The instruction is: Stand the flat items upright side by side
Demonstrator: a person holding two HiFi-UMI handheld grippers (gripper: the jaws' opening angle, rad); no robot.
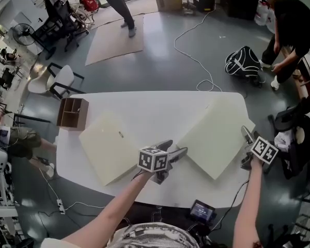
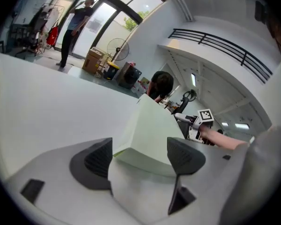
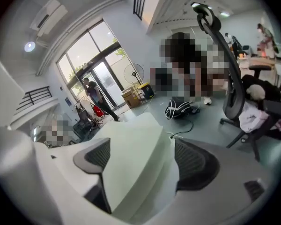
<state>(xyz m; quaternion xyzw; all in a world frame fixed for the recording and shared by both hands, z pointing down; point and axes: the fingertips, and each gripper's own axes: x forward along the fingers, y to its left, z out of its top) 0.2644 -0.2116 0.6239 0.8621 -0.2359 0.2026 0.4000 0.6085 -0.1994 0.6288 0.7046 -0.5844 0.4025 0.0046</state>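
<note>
panels: two cream flat panels, both lying flat on the white table (image 1: 150,105), well apart. The left panel (image 1: 107,148) is by the left side, the right panel (image 1: 216,133) by the right side.
left gripper (image 2: 138,156): jaws wide apart. The near corner of the right panel sits between them, pads clear of it.
right gripper (image 3: 140,159): jaws wide apart, straddling the right panel's edge, not clamped.
head view only: shows both panels at once. The two grippers are on opposite sides of the right panel, left at its near-left corner, right at its right side. Also a small lit screen (image 1: 202,210) at the table's near edge.
left gripper view only: looks across the right panel to the right gripper's marker cube (image 2: 205,115) and the hand behind it.
right gripper view only: office chair (image 3: 234,93) just beside the table. The black bag (image 3: 180,109) on the floor shows here and in the head view.
writing: only the black-and-white square markers on the gripper cubes. There is a small dark mark (image 1: 120,134) on the left panel, too small to read. The screen text is unreadable.
containers: wooden box (image 1: 72,112) at the table's far-left corner, open top, with a divider making two compartments. Contents: cannot tell. Whether it is on the table or beside it: cannot tell.
</note>
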